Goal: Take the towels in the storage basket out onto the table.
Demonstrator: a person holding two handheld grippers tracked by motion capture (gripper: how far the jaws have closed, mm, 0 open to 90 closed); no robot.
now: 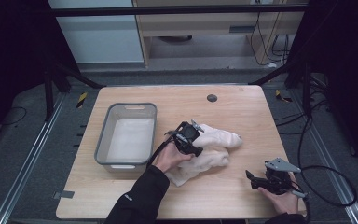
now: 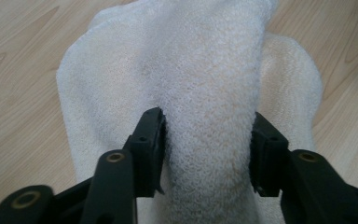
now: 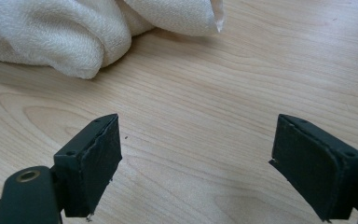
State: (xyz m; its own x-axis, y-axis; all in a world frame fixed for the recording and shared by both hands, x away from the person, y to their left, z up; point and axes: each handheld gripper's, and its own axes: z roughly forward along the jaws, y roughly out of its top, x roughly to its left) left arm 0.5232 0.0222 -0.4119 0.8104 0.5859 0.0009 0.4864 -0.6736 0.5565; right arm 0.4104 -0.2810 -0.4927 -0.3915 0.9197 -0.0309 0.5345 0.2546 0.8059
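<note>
At the left of the wooden table point(image 1: 242, 121), seen from the high view, a grey plastic bin point(image 1: 101, 140) stands with its long side running away from the person; its pale floor is bare. Just right of it the left hand point(image 1: 168, 157), in a black sleeve point(image 1: 137, 198), holds the left gripper point(image 1: 196, 140) down on a cream towel point(image 1: 214, 140) that lies bunched near the middle of the table, one rounded end pointing right and a lower fold spreading toward the person. From above, the gripper's black body hides how its jaws meet the cloth. The left gripper view settles that: the two black jaws stand partly closed, pressing in from either side on a raised ridge of the towel point(image 2: 205, 93), and the looped weave of the cloth bulges between the pads point(image 2: 154, 135). More towel spreads out behind the ridge, with bare wood at both upper corners.

Further right, near the table's front right corner, the right hand point(image 1: 284, 201) holds the right gripper point(image 1: 252, 179) low over the wood, well apart from the towel, its grey three-cornered plate on top and its cable looping off the table edge. The right gripper view shows its jaws spread wide with nothing between them but bare tabletop point(image 3: 205, 154), and the towel's point(image 3: 65, 32) folded edge lying ahead at the upper left.
</note>
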